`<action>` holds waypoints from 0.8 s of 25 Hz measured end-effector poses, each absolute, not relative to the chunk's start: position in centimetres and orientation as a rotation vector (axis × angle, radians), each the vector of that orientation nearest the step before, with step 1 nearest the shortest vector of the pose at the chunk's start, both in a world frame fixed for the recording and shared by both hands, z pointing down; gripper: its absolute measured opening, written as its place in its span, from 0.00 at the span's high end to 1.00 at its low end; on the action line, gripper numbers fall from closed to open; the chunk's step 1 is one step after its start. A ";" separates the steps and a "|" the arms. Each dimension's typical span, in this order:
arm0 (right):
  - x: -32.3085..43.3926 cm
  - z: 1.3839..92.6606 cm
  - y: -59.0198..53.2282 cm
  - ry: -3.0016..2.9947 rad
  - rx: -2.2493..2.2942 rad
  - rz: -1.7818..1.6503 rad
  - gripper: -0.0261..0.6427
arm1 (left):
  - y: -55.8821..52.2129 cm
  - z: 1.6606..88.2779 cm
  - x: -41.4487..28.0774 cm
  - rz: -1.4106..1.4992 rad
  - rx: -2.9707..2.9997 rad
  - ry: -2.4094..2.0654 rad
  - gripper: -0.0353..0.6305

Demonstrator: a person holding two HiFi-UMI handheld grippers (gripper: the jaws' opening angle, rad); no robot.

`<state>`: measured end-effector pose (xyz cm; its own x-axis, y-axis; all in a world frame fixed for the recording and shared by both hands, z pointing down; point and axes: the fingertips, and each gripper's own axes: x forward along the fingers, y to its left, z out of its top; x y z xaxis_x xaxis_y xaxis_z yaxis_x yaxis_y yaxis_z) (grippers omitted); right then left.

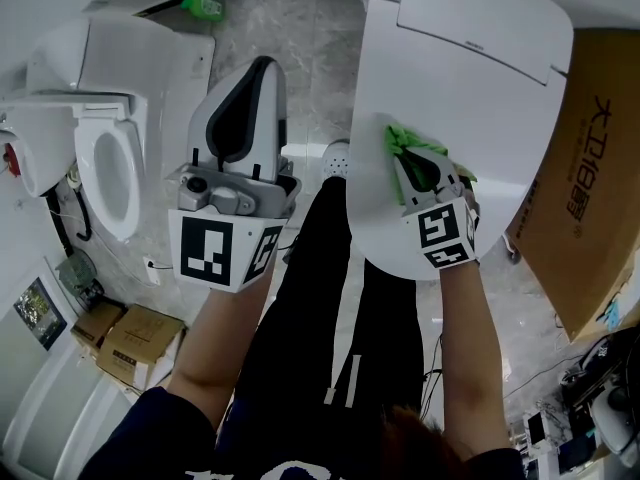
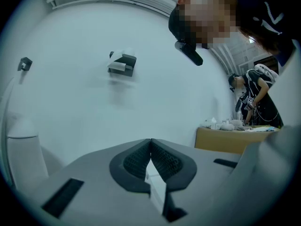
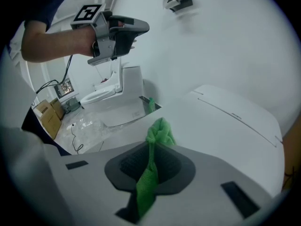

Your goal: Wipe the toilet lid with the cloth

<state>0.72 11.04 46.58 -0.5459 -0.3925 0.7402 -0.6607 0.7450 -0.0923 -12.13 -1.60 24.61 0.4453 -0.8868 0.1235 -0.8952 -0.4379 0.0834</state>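
Holding the cloth: right gripper (image 3: pixel 151 166), jaws clamped on a green cloth (image 3: pixel 160 132); a bunched end sticks out past the tips and the rest trails back between the pads.
Cloth position: on the near left part of the toilet lid (image 1: pixel 470 58), close to its left edge; the head view shows it against the surface.
Toilet lid: white, lowered, smooth, filling the upper right of the head view.
Left gripper (image 1: pixel 258 76): held in the air left of the lid, well apart from it; jaws closed tip to tip, nothing between them.
Second toilet (image 1: pixel 105 168): white, seat ring showing, lid raised, far left by the wall.
Cardboard box (image 1: pixel 590 168): brown, printed, just beside the lid's right edge.
Small boxes (image 1: pixel 135 338): brown, on the floor at lower left.
Floor (image 1: pixel 320 48): grey, marbled.
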 end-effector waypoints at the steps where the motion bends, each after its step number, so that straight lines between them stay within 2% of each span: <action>1: 1.4 46.6 11.0 -2.206 0.808 0.479 0.89 | -1.5 24.6 -11.9 0.092 2.555 -1.579 0.92; 20: 15.4 46.8 10.8 -2.059 1.247 0.610 0.89 | -0.3 24.7 -8.9 0.104 2.590 -1.530 0.92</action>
<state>15.40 10.81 46.79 -0.3395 -0.5958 0.7278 -0.8961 0.4401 -0.0577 -8.89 -0.33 24.72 0.4830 -0.8665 0.1259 -0.8756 -0.4768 0.0774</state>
